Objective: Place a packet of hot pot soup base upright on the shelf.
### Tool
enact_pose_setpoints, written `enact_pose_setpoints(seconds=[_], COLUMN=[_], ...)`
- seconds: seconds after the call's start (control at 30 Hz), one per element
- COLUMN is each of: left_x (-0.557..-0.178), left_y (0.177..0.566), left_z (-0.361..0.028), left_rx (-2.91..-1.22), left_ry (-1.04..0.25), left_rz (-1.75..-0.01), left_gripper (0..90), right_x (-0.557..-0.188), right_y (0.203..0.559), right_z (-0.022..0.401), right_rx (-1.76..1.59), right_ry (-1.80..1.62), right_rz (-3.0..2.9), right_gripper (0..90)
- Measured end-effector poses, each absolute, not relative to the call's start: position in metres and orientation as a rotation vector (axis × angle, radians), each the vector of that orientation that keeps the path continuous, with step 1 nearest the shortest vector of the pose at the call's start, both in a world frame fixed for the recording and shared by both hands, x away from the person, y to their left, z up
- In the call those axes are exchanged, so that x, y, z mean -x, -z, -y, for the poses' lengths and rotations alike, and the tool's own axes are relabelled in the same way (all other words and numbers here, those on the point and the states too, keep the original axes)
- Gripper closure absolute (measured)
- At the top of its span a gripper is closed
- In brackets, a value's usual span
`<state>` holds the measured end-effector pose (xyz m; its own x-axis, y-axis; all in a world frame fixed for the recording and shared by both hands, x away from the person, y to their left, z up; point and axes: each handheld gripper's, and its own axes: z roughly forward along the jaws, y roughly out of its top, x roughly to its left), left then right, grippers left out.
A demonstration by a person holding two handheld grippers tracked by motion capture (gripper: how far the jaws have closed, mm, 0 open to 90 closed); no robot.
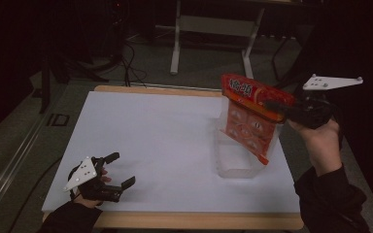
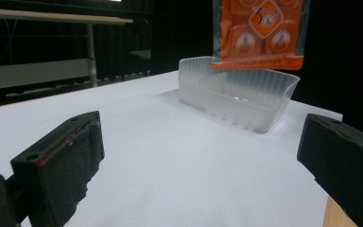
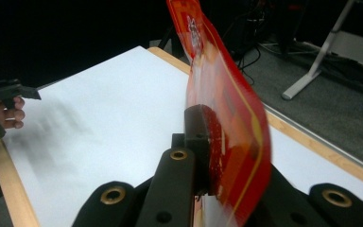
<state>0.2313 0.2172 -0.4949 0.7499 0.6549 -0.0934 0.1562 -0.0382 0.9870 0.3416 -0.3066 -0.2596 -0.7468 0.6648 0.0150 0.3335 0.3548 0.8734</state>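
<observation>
Snack packet (image 1: 252, 114), pinched in the right claw (image 1: 278, 108), hangs above the clear plastic tray (image 1: 233, 167), not yet lowered in; left claw (image 1: 122, 170) rests open on the desk (image 1: 165, 141).

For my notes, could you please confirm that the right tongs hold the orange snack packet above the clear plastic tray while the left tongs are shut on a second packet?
Not quite: the left tongs are open and hold nothing, as the left gripper view shows. The right tongs do hold the orange snack packet above the clear plastic tray.
</observation>
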Motion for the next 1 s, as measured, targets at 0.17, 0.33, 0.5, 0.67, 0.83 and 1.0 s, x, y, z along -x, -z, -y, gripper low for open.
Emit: enact_pose_setpoints(seconds=[0.17,0.33,0.5,0.67,0.83,1.0], left_x=[-0.232,-0.233,-0.233,-0.233,-0.233,-0.234], left_y=[0.497,0.499,0.499,0.499,0.501,0.501], left_z=[-0.218,-0.218,-0.217,-0.217,-0.216,-0.216], left_rx=[-1.580,-1.582,-1.577,-1.567,-1.573,-1.573], left_ry=[-0.454,-0.444,-0.438,-0.437,-0.433,-0.427], left_rz=[-0.675,-0.680,-0.672,-0.667,-0.668,-0.668], left_gripper=[1.9,1.9,2.0,2.0,1.9,1.9], right_x=[-0.350,-0.357,-0.361,-0.363,-0.364,-0.364], right_y=[0.273,0.284,0.293,0.309,0.329,0.347], right_z=[0.309,0.308,0.307,0.309,0.312,0.317], right_rx=[-0.908,-0.934,-0.949,-0.980,-1.016,-1.052], right_ry=[-1.355,-1.367,-1.346,-1.387,-1.419,-1.443], right_rz=[-2.269,-2.276,-2.279,-2.262,-2.262,-2.266], right_gripper=[90.0,90.0,90.0,90.0,90.0,90.0])
